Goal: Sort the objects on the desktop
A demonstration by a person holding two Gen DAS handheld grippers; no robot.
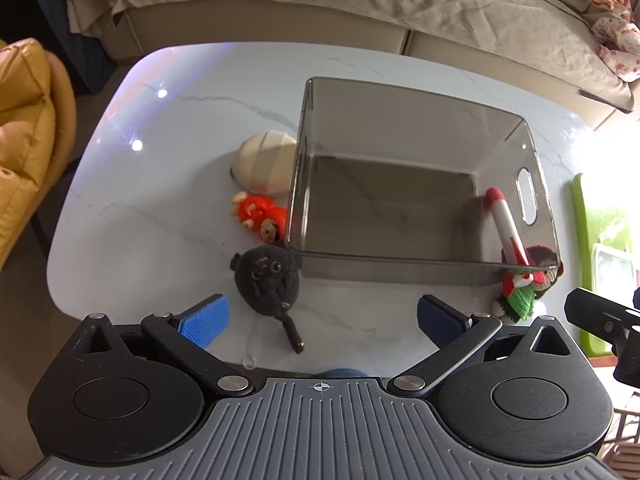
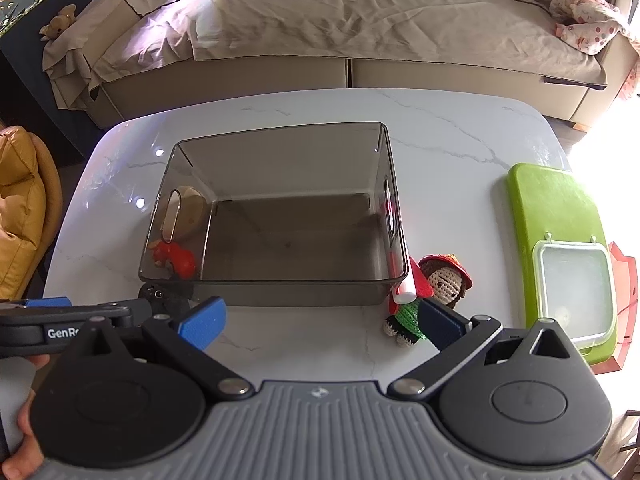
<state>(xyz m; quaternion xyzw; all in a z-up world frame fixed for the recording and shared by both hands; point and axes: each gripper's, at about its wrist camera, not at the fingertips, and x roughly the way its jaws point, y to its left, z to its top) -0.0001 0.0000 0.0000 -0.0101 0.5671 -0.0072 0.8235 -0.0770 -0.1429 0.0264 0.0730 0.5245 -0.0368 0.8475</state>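
Note:
An empty smoky clear bin point(image 1: 400, 268) point(image 2: 280, 292) stands mid-table. Left of it lie a beige shell-shaped object point(image 1: 264, 166), an orange-red toy point(image 1: 260, 216) and a black plush point(image 1: 266, 280) with a black stick. At its right side lean a red-and-white rocket toy point(image 1: 506, 228) point(image 2: 404, 284) and a crocheted doll point(image 1: 524, 292) point(image 2: 436, 292). My left gripper point(image 1: 320, 320) is open, empty, just right of the black plush. My right gripper point(image 2: 320, 320) is open, empty, its right finger over the doll's green body.
A green tray point(image 2: 540, 200) with a clear lidded container point(image 2: 576, 292) sits at the table's right. A covered sofa point(image 2: 320, 32) lies behind the marble table point(image 2: 460, 140). A yellow cushion point(image 1: 24, 128) is at the left.

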